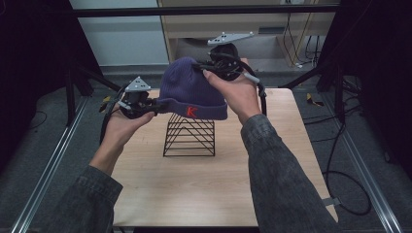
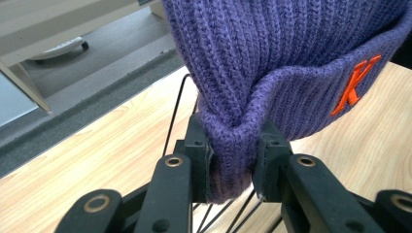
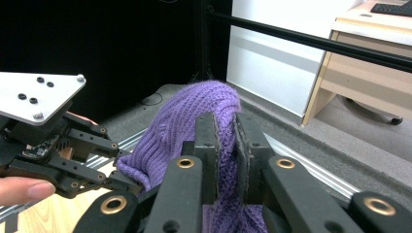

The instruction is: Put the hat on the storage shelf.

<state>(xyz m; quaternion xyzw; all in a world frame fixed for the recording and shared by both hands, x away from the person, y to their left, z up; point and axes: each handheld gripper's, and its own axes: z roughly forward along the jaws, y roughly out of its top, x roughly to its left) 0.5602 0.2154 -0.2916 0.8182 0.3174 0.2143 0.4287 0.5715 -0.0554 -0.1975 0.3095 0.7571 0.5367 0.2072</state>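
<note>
**Beanie held above wire stand**

Wooden bench (image 1: 160, 194), black wire stand (image 1: 189, 138) near its middle. Purple beanie (image 1: 192, 87) lifted over the stand, seemingly just clear. Left gripper (image 2: 232, 160) clamped on the cuff, right gripper (image 3: 226, 155) pinching the crown. Probably midway: grasped and raised, not yet seated or carried off.

I see a purple rib-knit beanie (image 1: 192, 90) with an orange-red embroidered K (image 1: 191, 112) on its cuff. Wire rack (image 1: 190, 138): black. Bench (image 1: 194, 189): pale wood grain. Both tongs black, left tongs (image 2: 232, 160), right tongs (image 3: 226, 155). Sleeves (image 1: 286, 179): mottled grey.
</note>
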